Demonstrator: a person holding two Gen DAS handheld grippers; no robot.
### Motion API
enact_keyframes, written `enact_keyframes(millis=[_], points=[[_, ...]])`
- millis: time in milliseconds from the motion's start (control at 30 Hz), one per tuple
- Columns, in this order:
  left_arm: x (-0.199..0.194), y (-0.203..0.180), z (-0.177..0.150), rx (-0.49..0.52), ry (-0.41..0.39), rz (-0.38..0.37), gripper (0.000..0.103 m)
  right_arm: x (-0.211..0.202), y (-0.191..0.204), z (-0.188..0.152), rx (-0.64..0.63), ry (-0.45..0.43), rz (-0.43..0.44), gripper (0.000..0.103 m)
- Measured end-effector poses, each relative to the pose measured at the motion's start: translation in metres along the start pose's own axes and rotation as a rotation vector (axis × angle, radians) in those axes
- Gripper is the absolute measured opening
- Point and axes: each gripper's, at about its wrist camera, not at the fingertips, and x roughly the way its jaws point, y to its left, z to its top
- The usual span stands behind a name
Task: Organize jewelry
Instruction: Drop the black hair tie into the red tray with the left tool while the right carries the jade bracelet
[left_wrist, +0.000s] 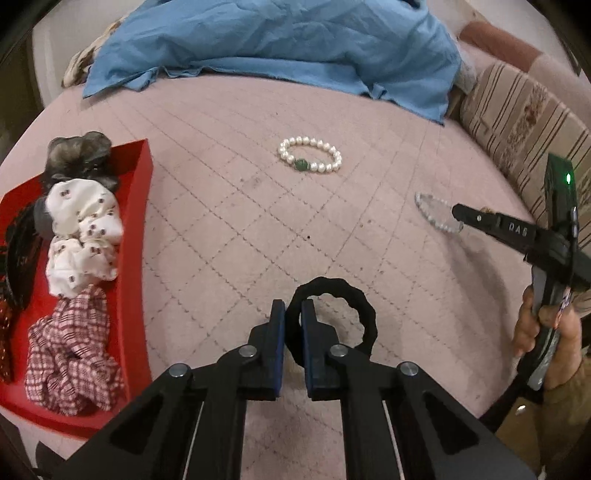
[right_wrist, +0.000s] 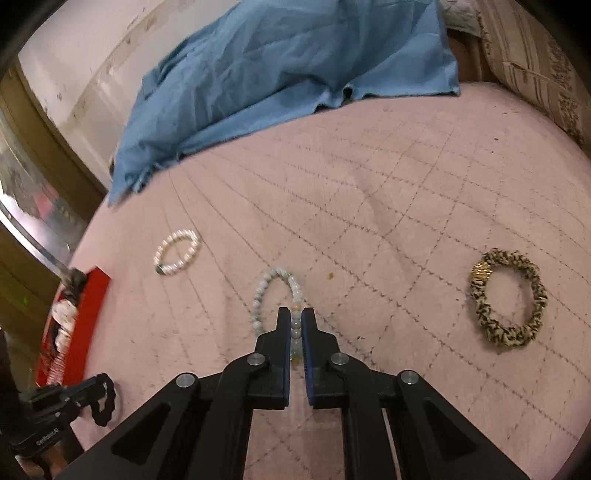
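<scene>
We are holding the left gripper (left_wrist: 293, 314) at the bottom centre of its own view, angling down, its blue pads (left_wrist: 279, 325) pinching the black hair tie (left_wrist: 354, 306) between them. We are keeping the right gripper (right_wrist: 295, 321) low in the middle of its view, likewise tilting down, its jaws clamping one side of the pale bead bracelet (right_wrist: 266, 291). Our right hand (left_wrist: 543, 332) is wrapping its fingers around the handle at the right edge of the left view.
</scene>
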Motion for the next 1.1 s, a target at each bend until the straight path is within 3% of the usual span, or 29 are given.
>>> enact_keyframes(millis=[200, 500, 833, 1100], points=[[-0.034, 0.005, 0.004, -0.03, -0.067, -0.037, 0.008, -0.029, 0.017, -0.002, -0.029, -0.081, -0.005, 0.007], [-0.079, 0.032, -0.001, -0.078, -0.162, 0.012, 0.008, -0.062, 0.075, -0.016, -0.104, -0.117, 0.068, 0.007], [-0.126, 0.125, -0.019, -0.281, -0.242, 0.091, 0.008, -0.08, 0.155, -0.019, -0.246, -0.11, 0.168, 0.007], [-0.143, 0.188, -0.023, -0.369, -0.267, 0.154, 0.008, -0.067, 0.233, -0.027, -0.371, -0.062, 0.252, 0.007]])
